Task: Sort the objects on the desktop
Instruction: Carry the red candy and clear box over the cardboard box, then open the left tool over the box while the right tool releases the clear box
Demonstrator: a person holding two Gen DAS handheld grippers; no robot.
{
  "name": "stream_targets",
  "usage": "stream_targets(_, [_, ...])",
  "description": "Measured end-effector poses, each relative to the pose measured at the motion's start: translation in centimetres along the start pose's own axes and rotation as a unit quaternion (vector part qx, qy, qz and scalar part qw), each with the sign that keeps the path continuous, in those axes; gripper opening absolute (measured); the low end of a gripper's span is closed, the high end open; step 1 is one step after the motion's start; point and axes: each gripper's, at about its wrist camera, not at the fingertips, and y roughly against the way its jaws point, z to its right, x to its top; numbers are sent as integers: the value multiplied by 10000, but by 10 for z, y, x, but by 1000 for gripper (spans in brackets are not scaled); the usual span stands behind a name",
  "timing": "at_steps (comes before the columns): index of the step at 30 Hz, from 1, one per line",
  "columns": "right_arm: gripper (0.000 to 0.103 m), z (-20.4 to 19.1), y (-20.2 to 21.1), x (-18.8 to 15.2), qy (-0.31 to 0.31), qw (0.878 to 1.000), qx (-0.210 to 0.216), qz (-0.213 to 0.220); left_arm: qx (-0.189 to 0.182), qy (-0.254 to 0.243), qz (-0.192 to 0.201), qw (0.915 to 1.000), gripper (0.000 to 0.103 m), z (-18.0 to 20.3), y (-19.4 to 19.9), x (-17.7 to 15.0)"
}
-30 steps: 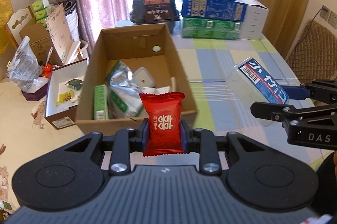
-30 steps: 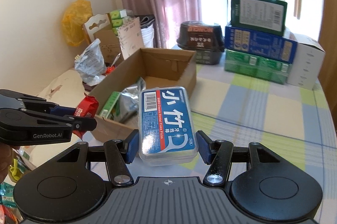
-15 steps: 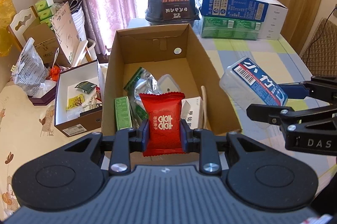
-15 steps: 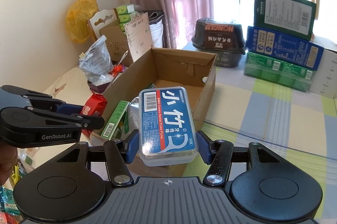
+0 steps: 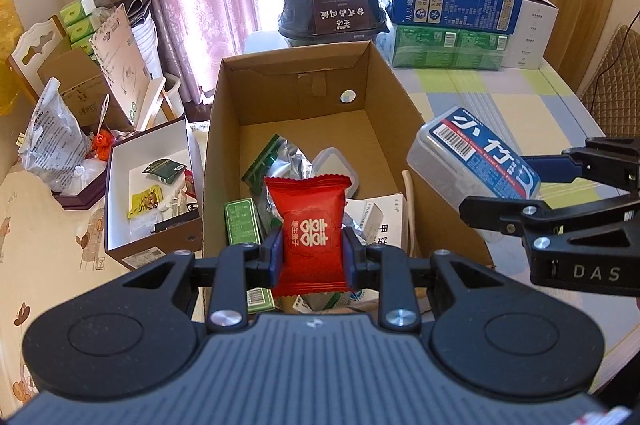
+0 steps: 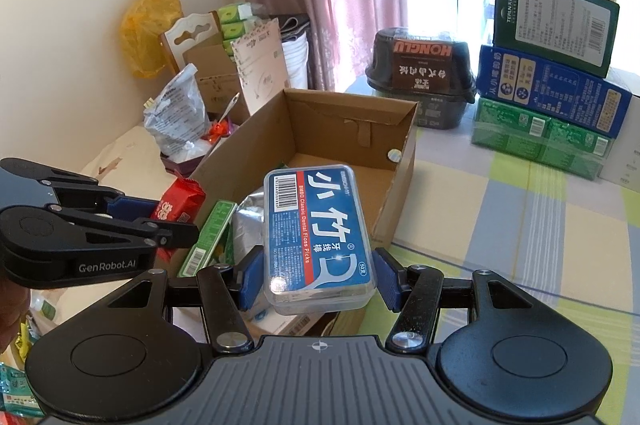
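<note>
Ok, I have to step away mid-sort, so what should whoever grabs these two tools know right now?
Left tool: shut on the red candy packet, held over the near end of the cardboard box.
Right tool: shut on the floss pick case, held at the box's right wall.
Done: a green box, a foil bag and papers already lie inside.
Left: release both items into the box.

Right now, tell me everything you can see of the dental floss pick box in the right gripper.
The floss pick box is a clear plastic rectangular case with rounded corners and a blue label: white characters, a red stripe, a barcode at its far end. Lid looks closed. The right gripper clamps its near end, blue pads on both long sides. It is held in the air, label up, over the cardboard box's near right part, touching nothing else.
</note>
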Motion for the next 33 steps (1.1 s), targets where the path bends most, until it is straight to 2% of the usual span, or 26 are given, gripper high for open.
stream_targets(22, [54,13,-33,22,-84,10000,-35,7,-28,-125,-57,9999,25,-9,-32,21])
stream_targets(24, [54,14,-38,24,-105,9999,-29,-2,-79,-92,-17,9999,27,-11,-36,23])
stream_targets(25, [54,14,-40,25,-111,9999,-31,-10,-97,-49,12,9999,33,-14,-39,24])
stream_targets(26, [54,15,-42,25,-119,9999,-24,-16,-80,6,8,10000,47,-16,-42,24])
stream_targets(33, [55,14,-55,29,-237,9996,137,-32,47,228,84,9997,48,-32,-38,15])
